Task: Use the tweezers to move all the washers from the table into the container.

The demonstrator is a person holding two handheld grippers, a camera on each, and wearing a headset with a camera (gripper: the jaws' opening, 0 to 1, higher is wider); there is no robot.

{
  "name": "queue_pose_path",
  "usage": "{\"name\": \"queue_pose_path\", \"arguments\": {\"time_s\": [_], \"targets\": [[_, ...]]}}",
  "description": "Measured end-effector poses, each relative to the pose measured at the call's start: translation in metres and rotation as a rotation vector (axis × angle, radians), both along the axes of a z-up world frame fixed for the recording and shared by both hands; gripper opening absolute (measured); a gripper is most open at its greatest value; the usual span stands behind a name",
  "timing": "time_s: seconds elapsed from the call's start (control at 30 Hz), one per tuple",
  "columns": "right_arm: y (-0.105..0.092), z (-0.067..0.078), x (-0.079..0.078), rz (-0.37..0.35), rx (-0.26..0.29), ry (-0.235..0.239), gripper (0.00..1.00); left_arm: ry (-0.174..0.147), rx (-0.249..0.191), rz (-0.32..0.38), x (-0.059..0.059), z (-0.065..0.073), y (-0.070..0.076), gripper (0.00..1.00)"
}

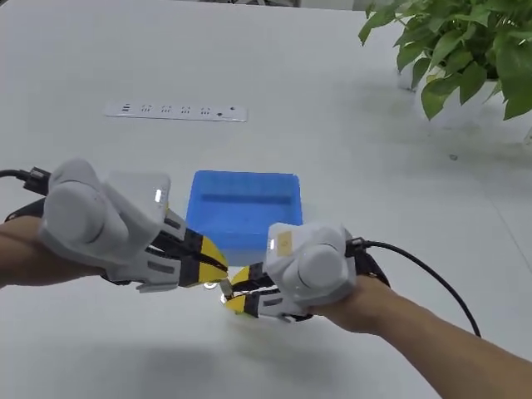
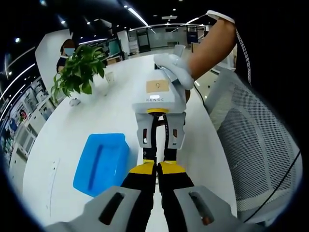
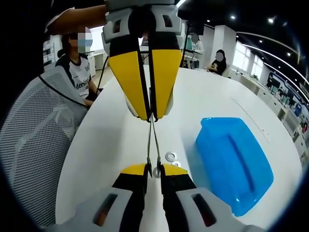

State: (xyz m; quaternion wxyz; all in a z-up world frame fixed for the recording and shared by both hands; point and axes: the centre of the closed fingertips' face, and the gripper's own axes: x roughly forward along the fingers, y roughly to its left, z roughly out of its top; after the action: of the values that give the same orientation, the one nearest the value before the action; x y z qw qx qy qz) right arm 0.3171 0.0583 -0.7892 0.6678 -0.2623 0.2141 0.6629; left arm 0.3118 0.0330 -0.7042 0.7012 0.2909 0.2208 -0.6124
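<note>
right gripper view: container [image 3: 235,159] looks empty, likely none moved yet.
left gripper [image 3: 151,117] and right gripper [image 3: 155,170] fingers both pinched on tweezers [image 3: 149,140]; two washers [image 3: 171,156] left on table [image 3: 111,145].

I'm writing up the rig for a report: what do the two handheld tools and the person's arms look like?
Both the left tool and right tool have rounded white-grey casings, black jaws with yellow tips, and a small white light. A black cable trails from the right one, which bears a tan square label. The forearms show no sleeves.
</note>
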Motion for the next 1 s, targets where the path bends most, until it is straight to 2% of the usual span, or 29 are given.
{"name": "queue_pose_path", "arguments": {"time_s": [0.3,0.47,0.67,1.0], "targets": [[0.0049,-0.0039,0.0016,0.002,0.004,0.012,0.12,0.005,0.014,0.008,0.0019,-0.004,0.0047,0.06],[0.0062,-0.0055,0.0027,0.0,0.005,0.019,0.13,0.008,0.007,0.017,0.0051,-0.0039,0.0053,0.06],[0.0072,-0.0059,0.0029,-0.004,0.009,0.033,0.14,0.021,0.001,0.021,0.0097,-0.005,0.0057,0.06],[0.0068,-0.0045,0.0034,-0.016,0.015,0.047,0.12,0.043,-0.009,0.007,0.0092,-0.0059,0.0033,0.06]]}}
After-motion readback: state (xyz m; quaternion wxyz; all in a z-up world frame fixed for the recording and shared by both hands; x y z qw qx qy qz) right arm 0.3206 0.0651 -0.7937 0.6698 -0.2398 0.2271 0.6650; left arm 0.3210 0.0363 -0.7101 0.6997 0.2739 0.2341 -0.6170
